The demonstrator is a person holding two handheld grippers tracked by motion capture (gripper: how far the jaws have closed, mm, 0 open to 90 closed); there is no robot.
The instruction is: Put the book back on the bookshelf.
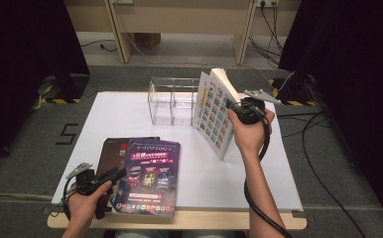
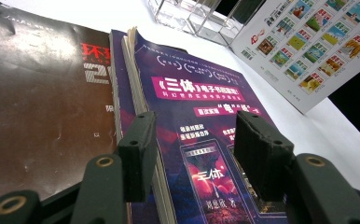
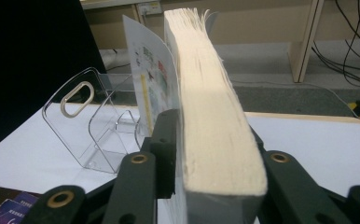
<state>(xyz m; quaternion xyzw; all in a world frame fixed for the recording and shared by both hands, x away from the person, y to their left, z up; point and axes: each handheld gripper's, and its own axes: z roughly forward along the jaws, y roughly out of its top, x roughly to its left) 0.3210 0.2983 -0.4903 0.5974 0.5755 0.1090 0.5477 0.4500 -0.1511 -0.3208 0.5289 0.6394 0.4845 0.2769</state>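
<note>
Work in hand: a thick white-covered book with rows of small coloured pictures on its cover (image 1: pixel 214 115) is being carried toward a clear acrylic book rack with upright dividers (image 1: pixel 172 99), judging by where it is held.
Right gripper (image 1: pixel 235 110): clenched on the white book; in the right gripper view its two black jaws press both sides of the cream page block (image 3: pixel 218 135), one on each cover.
Book's place: lifted and tilted, its lower corner close to the white tabletop (image 1: pixel 130 119); I cannot tell whether it touches.
Key relation: in the high view the rack lies at about 10 o'clock from the right gripper, just beside the book's far edge; the book's long axis runs from 12 to 6 o'clock, leaning, so it must stand upright and slide edge-first between dividers.
Nearer hand: the right one; the left is well apart, at the near table edge.
Left gripper (image 2: pixel 194 154): released, jaws apart astride the near edge of a purple paperback with pink title bands (image 2: pixel 201 121), pads not pressing.
Neighbours: the purple paperback overlaps a dark brown glossy magazine (image 2: pixel 38 93) at its 9 o'clock.
</note>
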